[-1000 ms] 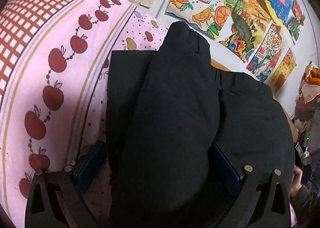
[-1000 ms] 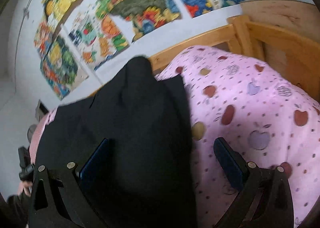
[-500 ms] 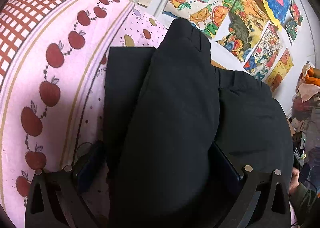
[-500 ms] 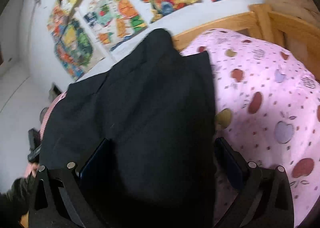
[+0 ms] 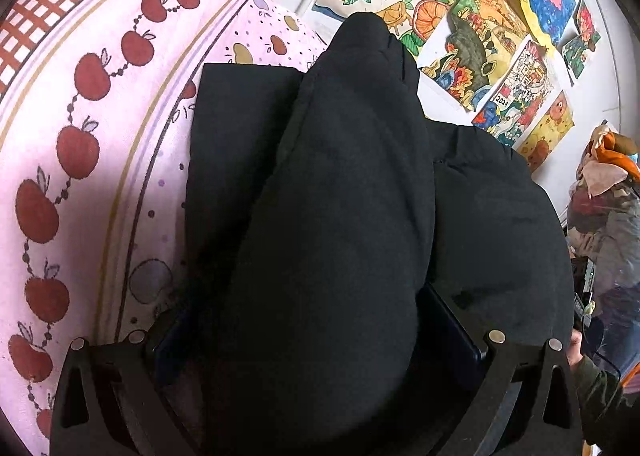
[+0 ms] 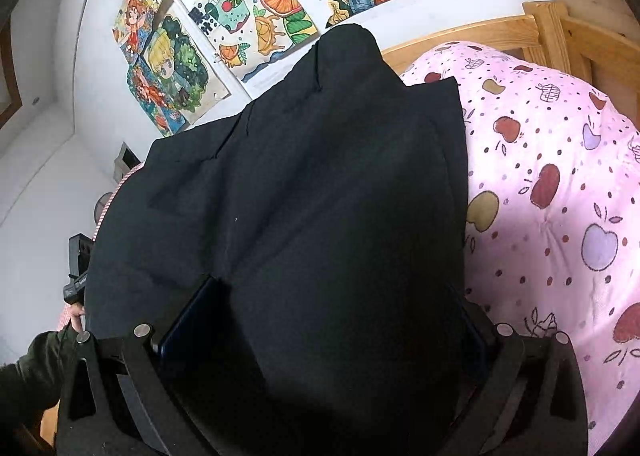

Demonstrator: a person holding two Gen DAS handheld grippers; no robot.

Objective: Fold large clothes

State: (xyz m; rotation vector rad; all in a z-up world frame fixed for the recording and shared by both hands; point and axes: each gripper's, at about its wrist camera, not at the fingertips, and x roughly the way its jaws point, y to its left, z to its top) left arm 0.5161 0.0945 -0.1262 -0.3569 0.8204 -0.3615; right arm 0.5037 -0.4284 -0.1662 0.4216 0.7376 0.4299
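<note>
A large black garment [image 5: 340, 216] lies on a pink apple-print bedsheet [image 5: 80, 176]. A raised fold of it fills the middle of both views. My left gripper [image 5: 316, 336] stands open, and the fold bulges up between its blue pads [image 5: 456, 328]. In the right wrist view the same garment [image 6: 320, 196] covers the gap of my right gripper [image 6: 328, 336], which is also open. Its left pad [image 6: 188, 316] shows, while the right one is mostly hidden by cloth. A flat layer of the garment lies under and beside each fold.
Colourful drawings [image 5: 480, 36] cover the white wall behind the bed. A wooden bed frame [image 6: 560, 28] runs along the far edge. Bare sheet [image 6: 560, 196] lies to the right. A hand and dark sleeve [image 6: 32, 368] show at the lower left, and piled belongings [image 5: 608, 192] stand at the right.
The right gripper has shifted so that the black fold now fills the gap between its fingers, where pink sheet showed before. The left view has hardly changed.
</note>
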